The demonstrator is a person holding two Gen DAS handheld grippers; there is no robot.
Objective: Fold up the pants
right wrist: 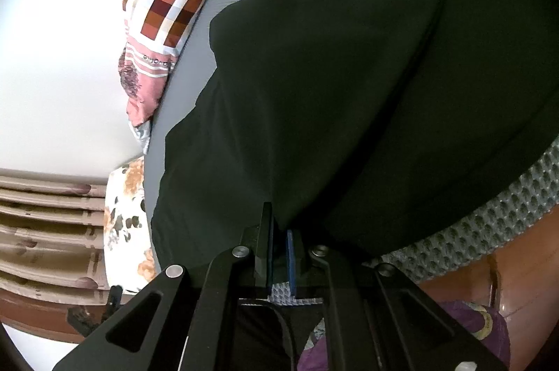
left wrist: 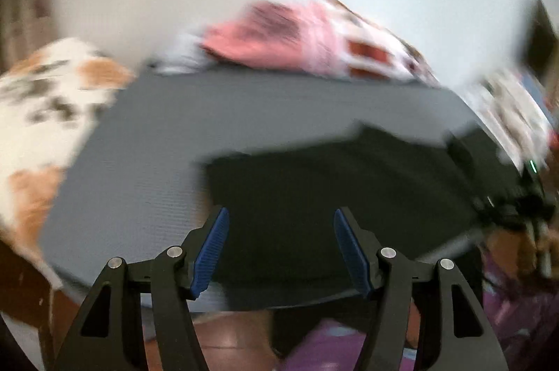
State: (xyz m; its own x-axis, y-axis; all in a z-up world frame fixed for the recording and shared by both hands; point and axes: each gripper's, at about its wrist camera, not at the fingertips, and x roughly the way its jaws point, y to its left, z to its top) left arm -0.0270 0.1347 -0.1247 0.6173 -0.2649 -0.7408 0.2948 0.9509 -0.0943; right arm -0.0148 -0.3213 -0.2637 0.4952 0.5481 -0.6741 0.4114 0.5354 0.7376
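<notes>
left tool (left wrist: 281, 248) open over pants (left wrist: 349, 196), lying crosswise; right tool (right wrist: 279, 252) clamps pants edge.

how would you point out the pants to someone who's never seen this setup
Find the grey mat that covers the tabletop. The pants are the big, dark, plain cloth lying flat on it, at the near edge, with the right gripper shut on their edge. Every other fabric nearby is pale and patterned; only this one is solid and near black.

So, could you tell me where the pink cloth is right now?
In the left wrist view the pink cloth lies at the far edge of the grey mat, against the white wall, beyond the dark pants.
</notes>
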